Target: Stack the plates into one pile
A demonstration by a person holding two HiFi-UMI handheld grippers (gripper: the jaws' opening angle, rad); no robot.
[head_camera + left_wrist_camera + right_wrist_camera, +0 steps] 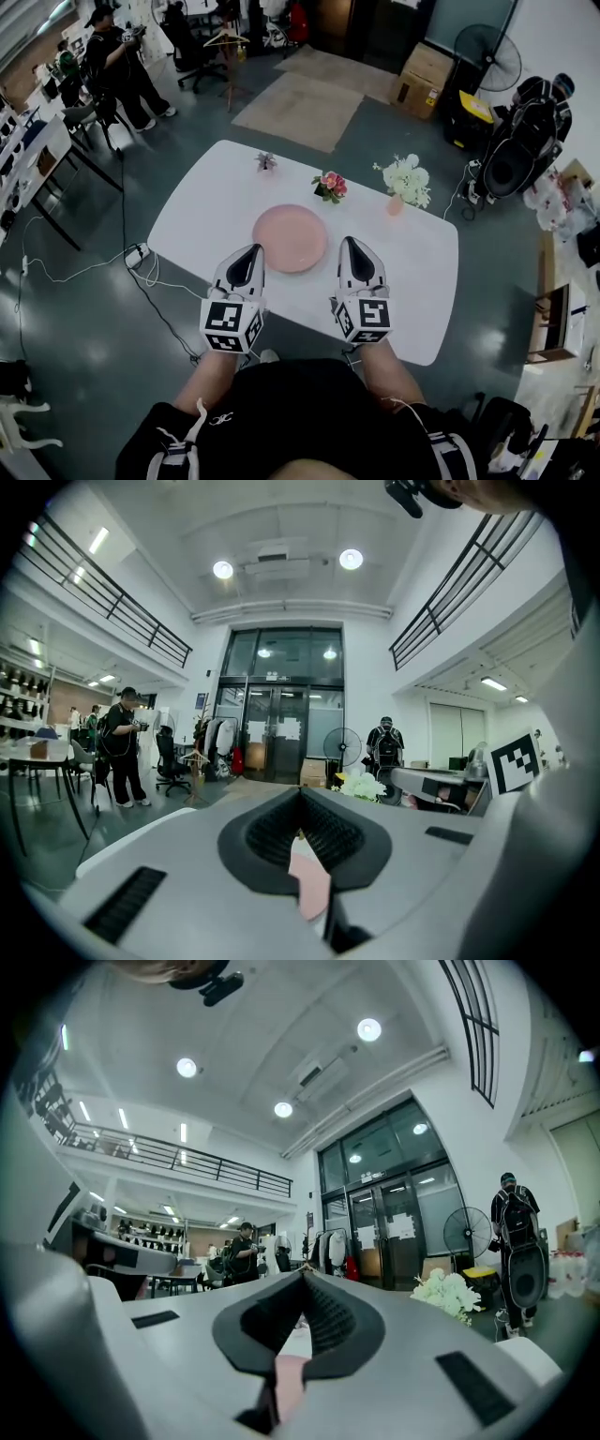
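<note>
A round pink plate [291, 237] lies near the middle of the white table [412, 272]; from above I cannot tell whether more plates lie under it. My left gripper [255, 249] hovers at the plate's near left rim, jaws shut with nothing in them. On the near right side, my right gripper [349, 241] is also shut and empty. In the left gripper view the jaws [300, 794] meet at the tips, and a pink sliver of plate [311, 883] shows below them. The right gripper view shows closed jaws [303, 1279] over a pink strip of plate [289, 1382].
Pink flowers [329, 185], white flowers in a pink vase [405, 178] and a small sprig [266, 160] stand along the table's far side. A cable and power strip [137, 253] lie on the floor at left. People stand far off.
</note>
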